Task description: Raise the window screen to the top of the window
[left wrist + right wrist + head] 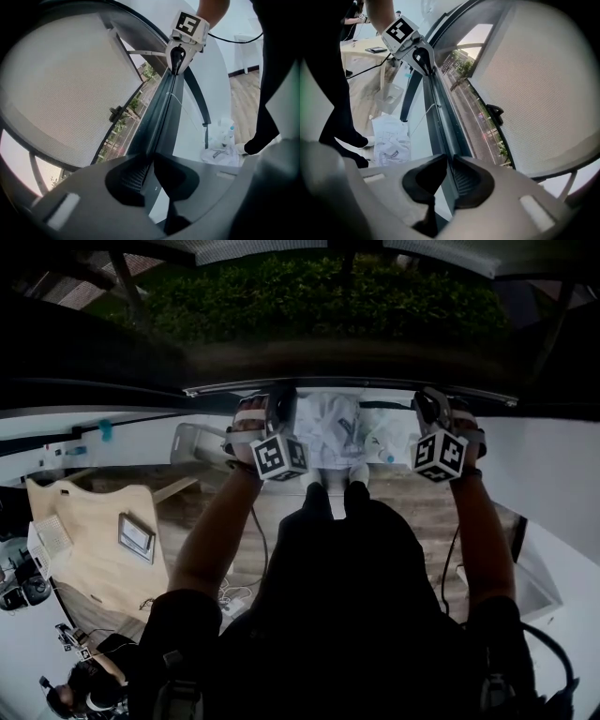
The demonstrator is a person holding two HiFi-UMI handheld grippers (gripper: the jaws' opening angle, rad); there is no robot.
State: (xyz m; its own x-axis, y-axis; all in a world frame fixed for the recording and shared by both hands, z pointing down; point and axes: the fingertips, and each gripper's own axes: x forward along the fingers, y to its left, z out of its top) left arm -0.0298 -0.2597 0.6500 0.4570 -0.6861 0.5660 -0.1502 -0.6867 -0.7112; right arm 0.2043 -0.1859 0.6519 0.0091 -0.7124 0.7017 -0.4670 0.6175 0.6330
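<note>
both left gripper (151, 169) and right gripper (449, 174) pinch the stiff, likely light bottom rail (164, 108) of the window screen (70, 84), well apart.

In head view, cannot see jaws of left gripper (274, 432) and right gripper (439, 432), hidden behind the marker cubes (278, 457). Cuts window screen (70, 89) off at 9 o'clock of left gripper view. Cannot read print on white bag (391, 136), at 8 o'clock of right gripper view: too small.
</note>
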